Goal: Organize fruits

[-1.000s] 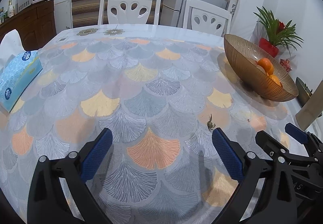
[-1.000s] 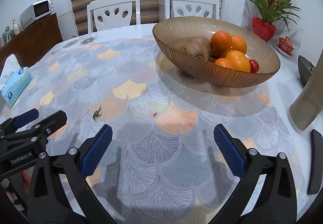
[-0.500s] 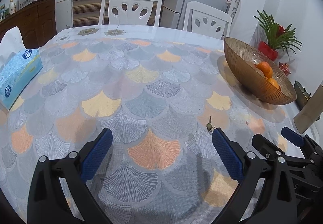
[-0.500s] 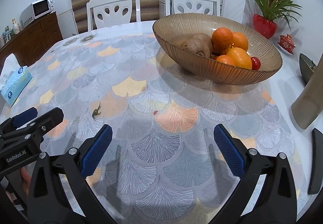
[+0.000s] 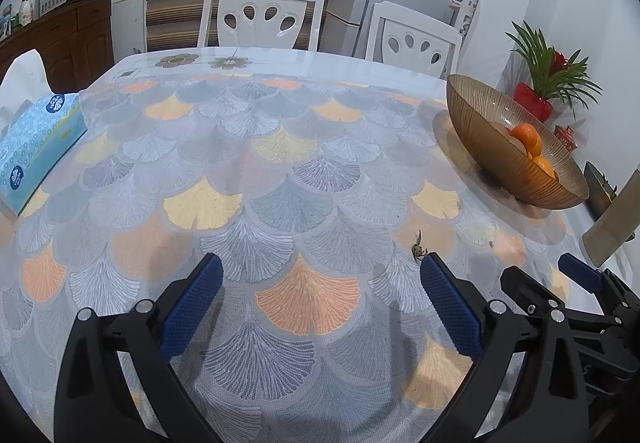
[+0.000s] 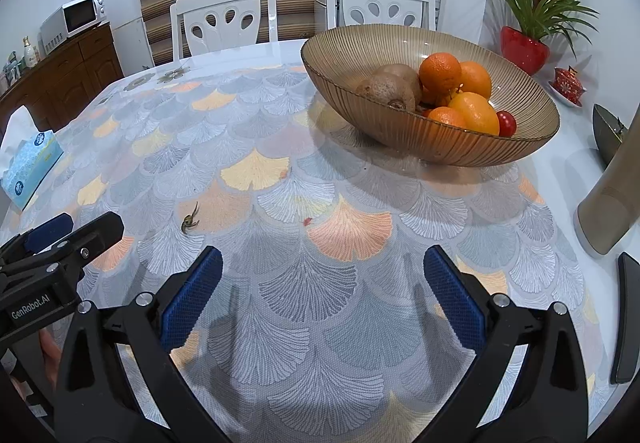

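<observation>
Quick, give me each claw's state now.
Left claw: open, holding nothing.
Right claw: open, holding nothing.

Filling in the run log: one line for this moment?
left tool: open, empty | right tool: open, empty | fruit: in bowl

Left claw: matte black plastic frame — two splayed arms with triangular cut-outs.
Right claw: same black build.
Pads: blue, finely ribbed, one inside each finger.
Screws: silver, round-headed, at the finger joints.
Marking: white "GenRobot.AI" lettering — on the left claw's side.
</observation>
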A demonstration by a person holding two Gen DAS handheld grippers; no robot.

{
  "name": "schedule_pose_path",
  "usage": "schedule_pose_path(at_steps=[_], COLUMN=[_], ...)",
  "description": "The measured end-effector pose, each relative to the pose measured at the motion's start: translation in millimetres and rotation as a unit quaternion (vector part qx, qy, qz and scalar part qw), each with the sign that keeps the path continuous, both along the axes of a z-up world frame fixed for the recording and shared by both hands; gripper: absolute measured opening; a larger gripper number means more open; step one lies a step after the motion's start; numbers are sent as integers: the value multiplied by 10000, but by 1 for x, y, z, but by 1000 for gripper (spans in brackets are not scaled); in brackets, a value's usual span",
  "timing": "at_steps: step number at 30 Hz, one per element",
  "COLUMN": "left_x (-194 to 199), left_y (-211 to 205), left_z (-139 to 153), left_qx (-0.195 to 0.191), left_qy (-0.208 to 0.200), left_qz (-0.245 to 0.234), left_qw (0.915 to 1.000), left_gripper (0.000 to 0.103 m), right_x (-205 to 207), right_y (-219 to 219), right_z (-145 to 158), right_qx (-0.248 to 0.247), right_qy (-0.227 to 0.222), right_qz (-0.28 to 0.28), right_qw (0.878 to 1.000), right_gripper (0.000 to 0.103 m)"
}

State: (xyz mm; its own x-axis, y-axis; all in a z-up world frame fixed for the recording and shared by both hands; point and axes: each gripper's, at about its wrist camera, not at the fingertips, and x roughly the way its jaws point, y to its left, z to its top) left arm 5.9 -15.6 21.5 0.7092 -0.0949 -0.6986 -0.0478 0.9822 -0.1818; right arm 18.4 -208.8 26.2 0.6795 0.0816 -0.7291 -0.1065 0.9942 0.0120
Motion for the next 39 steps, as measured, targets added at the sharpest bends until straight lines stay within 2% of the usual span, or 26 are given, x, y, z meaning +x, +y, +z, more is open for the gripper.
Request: schedule_pose_path(at_steps=[22, 30, 33, 34, 39], left_x=[1, 4, 6, 3, -10], left_y=[0, 5, 7, 7, -5], left_z=[-3, -8, -13, -12, -17], left_qx=[41, -65, 50, 80, 983], left_qy=[148, 327, 760, 778, 984], left_qz=[117, 193, 263, 231, 293], left_qw=[9998, 9993, 9967, 9967, 9898], left_gripper=[98, 98, 98, 98, 98], right_x=[2, 9, 9, 9, 16], right_y=[-2, 2, 8, 9, 13], right_z=[-2, -9, -10, -11, -19], right_qx=[14, -58, -123, -106, -103], right_qy=[92, 369, 417, 446, 768], right_qz=[-49, 52, 247, 319, 494], right_qw=[9999, 9993, 9987, 9984, 9958], right_gripper=[100, 100, 100, 100, 100])
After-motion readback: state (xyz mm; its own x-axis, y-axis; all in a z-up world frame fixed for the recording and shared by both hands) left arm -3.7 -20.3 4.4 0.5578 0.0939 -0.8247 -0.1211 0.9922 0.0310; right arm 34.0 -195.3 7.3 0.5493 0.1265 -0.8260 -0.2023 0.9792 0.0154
